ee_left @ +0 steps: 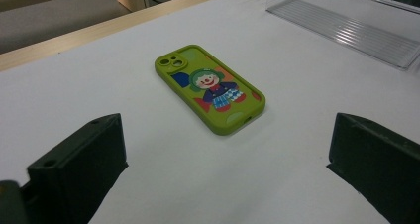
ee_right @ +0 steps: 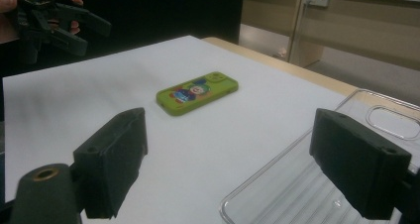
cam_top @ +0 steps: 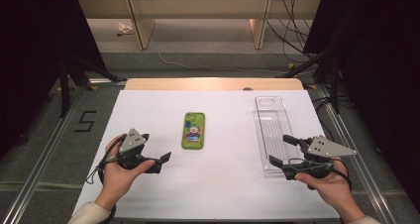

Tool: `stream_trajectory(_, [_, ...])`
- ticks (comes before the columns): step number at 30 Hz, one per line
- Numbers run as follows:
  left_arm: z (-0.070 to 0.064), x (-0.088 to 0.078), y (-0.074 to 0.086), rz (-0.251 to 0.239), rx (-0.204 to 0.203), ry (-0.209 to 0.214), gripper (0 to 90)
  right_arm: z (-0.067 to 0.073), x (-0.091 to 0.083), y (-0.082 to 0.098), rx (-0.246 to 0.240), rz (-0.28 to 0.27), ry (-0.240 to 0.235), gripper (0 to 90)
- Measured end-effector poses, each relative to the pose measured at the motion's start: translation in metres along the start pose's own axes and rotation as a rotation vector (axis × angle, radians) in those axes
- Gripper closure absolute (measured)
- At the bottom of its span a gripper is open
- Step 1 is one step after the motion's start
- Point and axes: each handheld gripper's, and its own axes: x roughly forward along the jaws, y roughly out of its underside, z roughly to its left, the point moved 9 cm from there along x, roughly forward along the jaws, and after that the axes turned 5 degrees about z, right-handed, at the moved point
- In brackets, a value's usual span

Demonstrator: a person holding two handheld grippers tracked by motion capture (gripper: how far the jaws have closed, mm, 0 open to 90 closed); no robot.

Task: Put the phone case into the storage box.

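Phone [cam_top: 193,130] lies flat mid-table, face down, ahead of and between both grippers, touched by neither. Left gripper [cam_top: 157,157] spread wide, empty, just left of phone. Right gripper [cam_top: 283,150] spread, empty, jaws over near end of clear tray [cam_top: 271,116].

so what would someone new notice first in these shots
Probably the bright green phone case with a cartoon clown, lying flat near the middle of the white table. To its right lies a clear plastic tray, lengthwise. Nearer the person, the left gripper and the right gripper hover with jaws open and empty, the right one at the tray's near end.
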Motion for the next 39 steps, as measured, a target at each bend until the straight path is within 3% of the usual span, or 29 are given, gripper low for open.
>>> stream_trajectory(7, [-0.001,0.0,-0.002,-0.003,0.004,0.002,6.5,0.001,0.001,-0.001,-0.002,-0.002,-0.005,15.9])
stream_trajectory(10, [-0.002,0.0,-0.005,-0.004,0.001,0.001,21.6,0.0,0.001,-0.001,0.005,-0.006,-0.003,15.9])
stream_trajectory(11, [-0.002,0.002,-0.006,0.006,0.007,-0.008,21.6,0.0,0.001,-0.001,0.005,-0.006,-0.003,15.9])
stream_trajectory(12, [-0.003,0.003,-0.008,0.017,0.016,-0.015,37.1,0.0,0.002,-0.001,0.005,-0.004,-0.003,15.9])
stream_trajectory(15, [-0.005,0.013,-0.015,0.043,0.017,-0.032,64.5,0.0,0.004,-0.001,0.007,-0.002,-0.002,15.9])
stream_trajectory(17, [-0.009,0.02,-0.017,0.064,0.017,-0.037,78.6,0.001,0.005,-0.001,0.003,-0.001,-0.002,15.9])
stream_trajectory(20, [-0.015,0.029,-0.019,0.083,0.012,-0.018,89.5,0.002,0.005,-0.002,0.003,-0.003,-0.005,15.9])
stream_trajectory(24, [-0.03,0.055,-0.027,0.132,0.019,0.031,89.9,0.001,0.005,-0.001,0.004,-0.002,-0.002,15.9])
stream_trajectory(25, [-0.03,0.055,-0.027,0.132,0.019,0.031,89.9,0.001,0.005,-0.001,0.003,-0.003,-0.001,15.9])
stream_trajectory(28, [-0.039,0.08,-0.034,0.16,0.029,0.053,89.9,0.001,0.005,-0.001,0.006,-0.005,-0.003,15.9])
stream_trajectory(30, [-0.039,0.084,-0.035,0.165,0.033,0.051,89.9,0.0,0.005,-0.001,0.006,-0.005,-0.002,15.9])
stream_trajectory(33, [-0.045,0.106,-0.037,0.198,0.04,0.051,89.9,0.0,0.005,-0.001,0.007,-0.005,-0.003,15.9])
stream_trajectory(39, [-0.051,0.133,-0.032,0.253,0.066,0.042,90.0,0.0,0.005,-0.001,0.009,-0.005,-0.004,15.9])
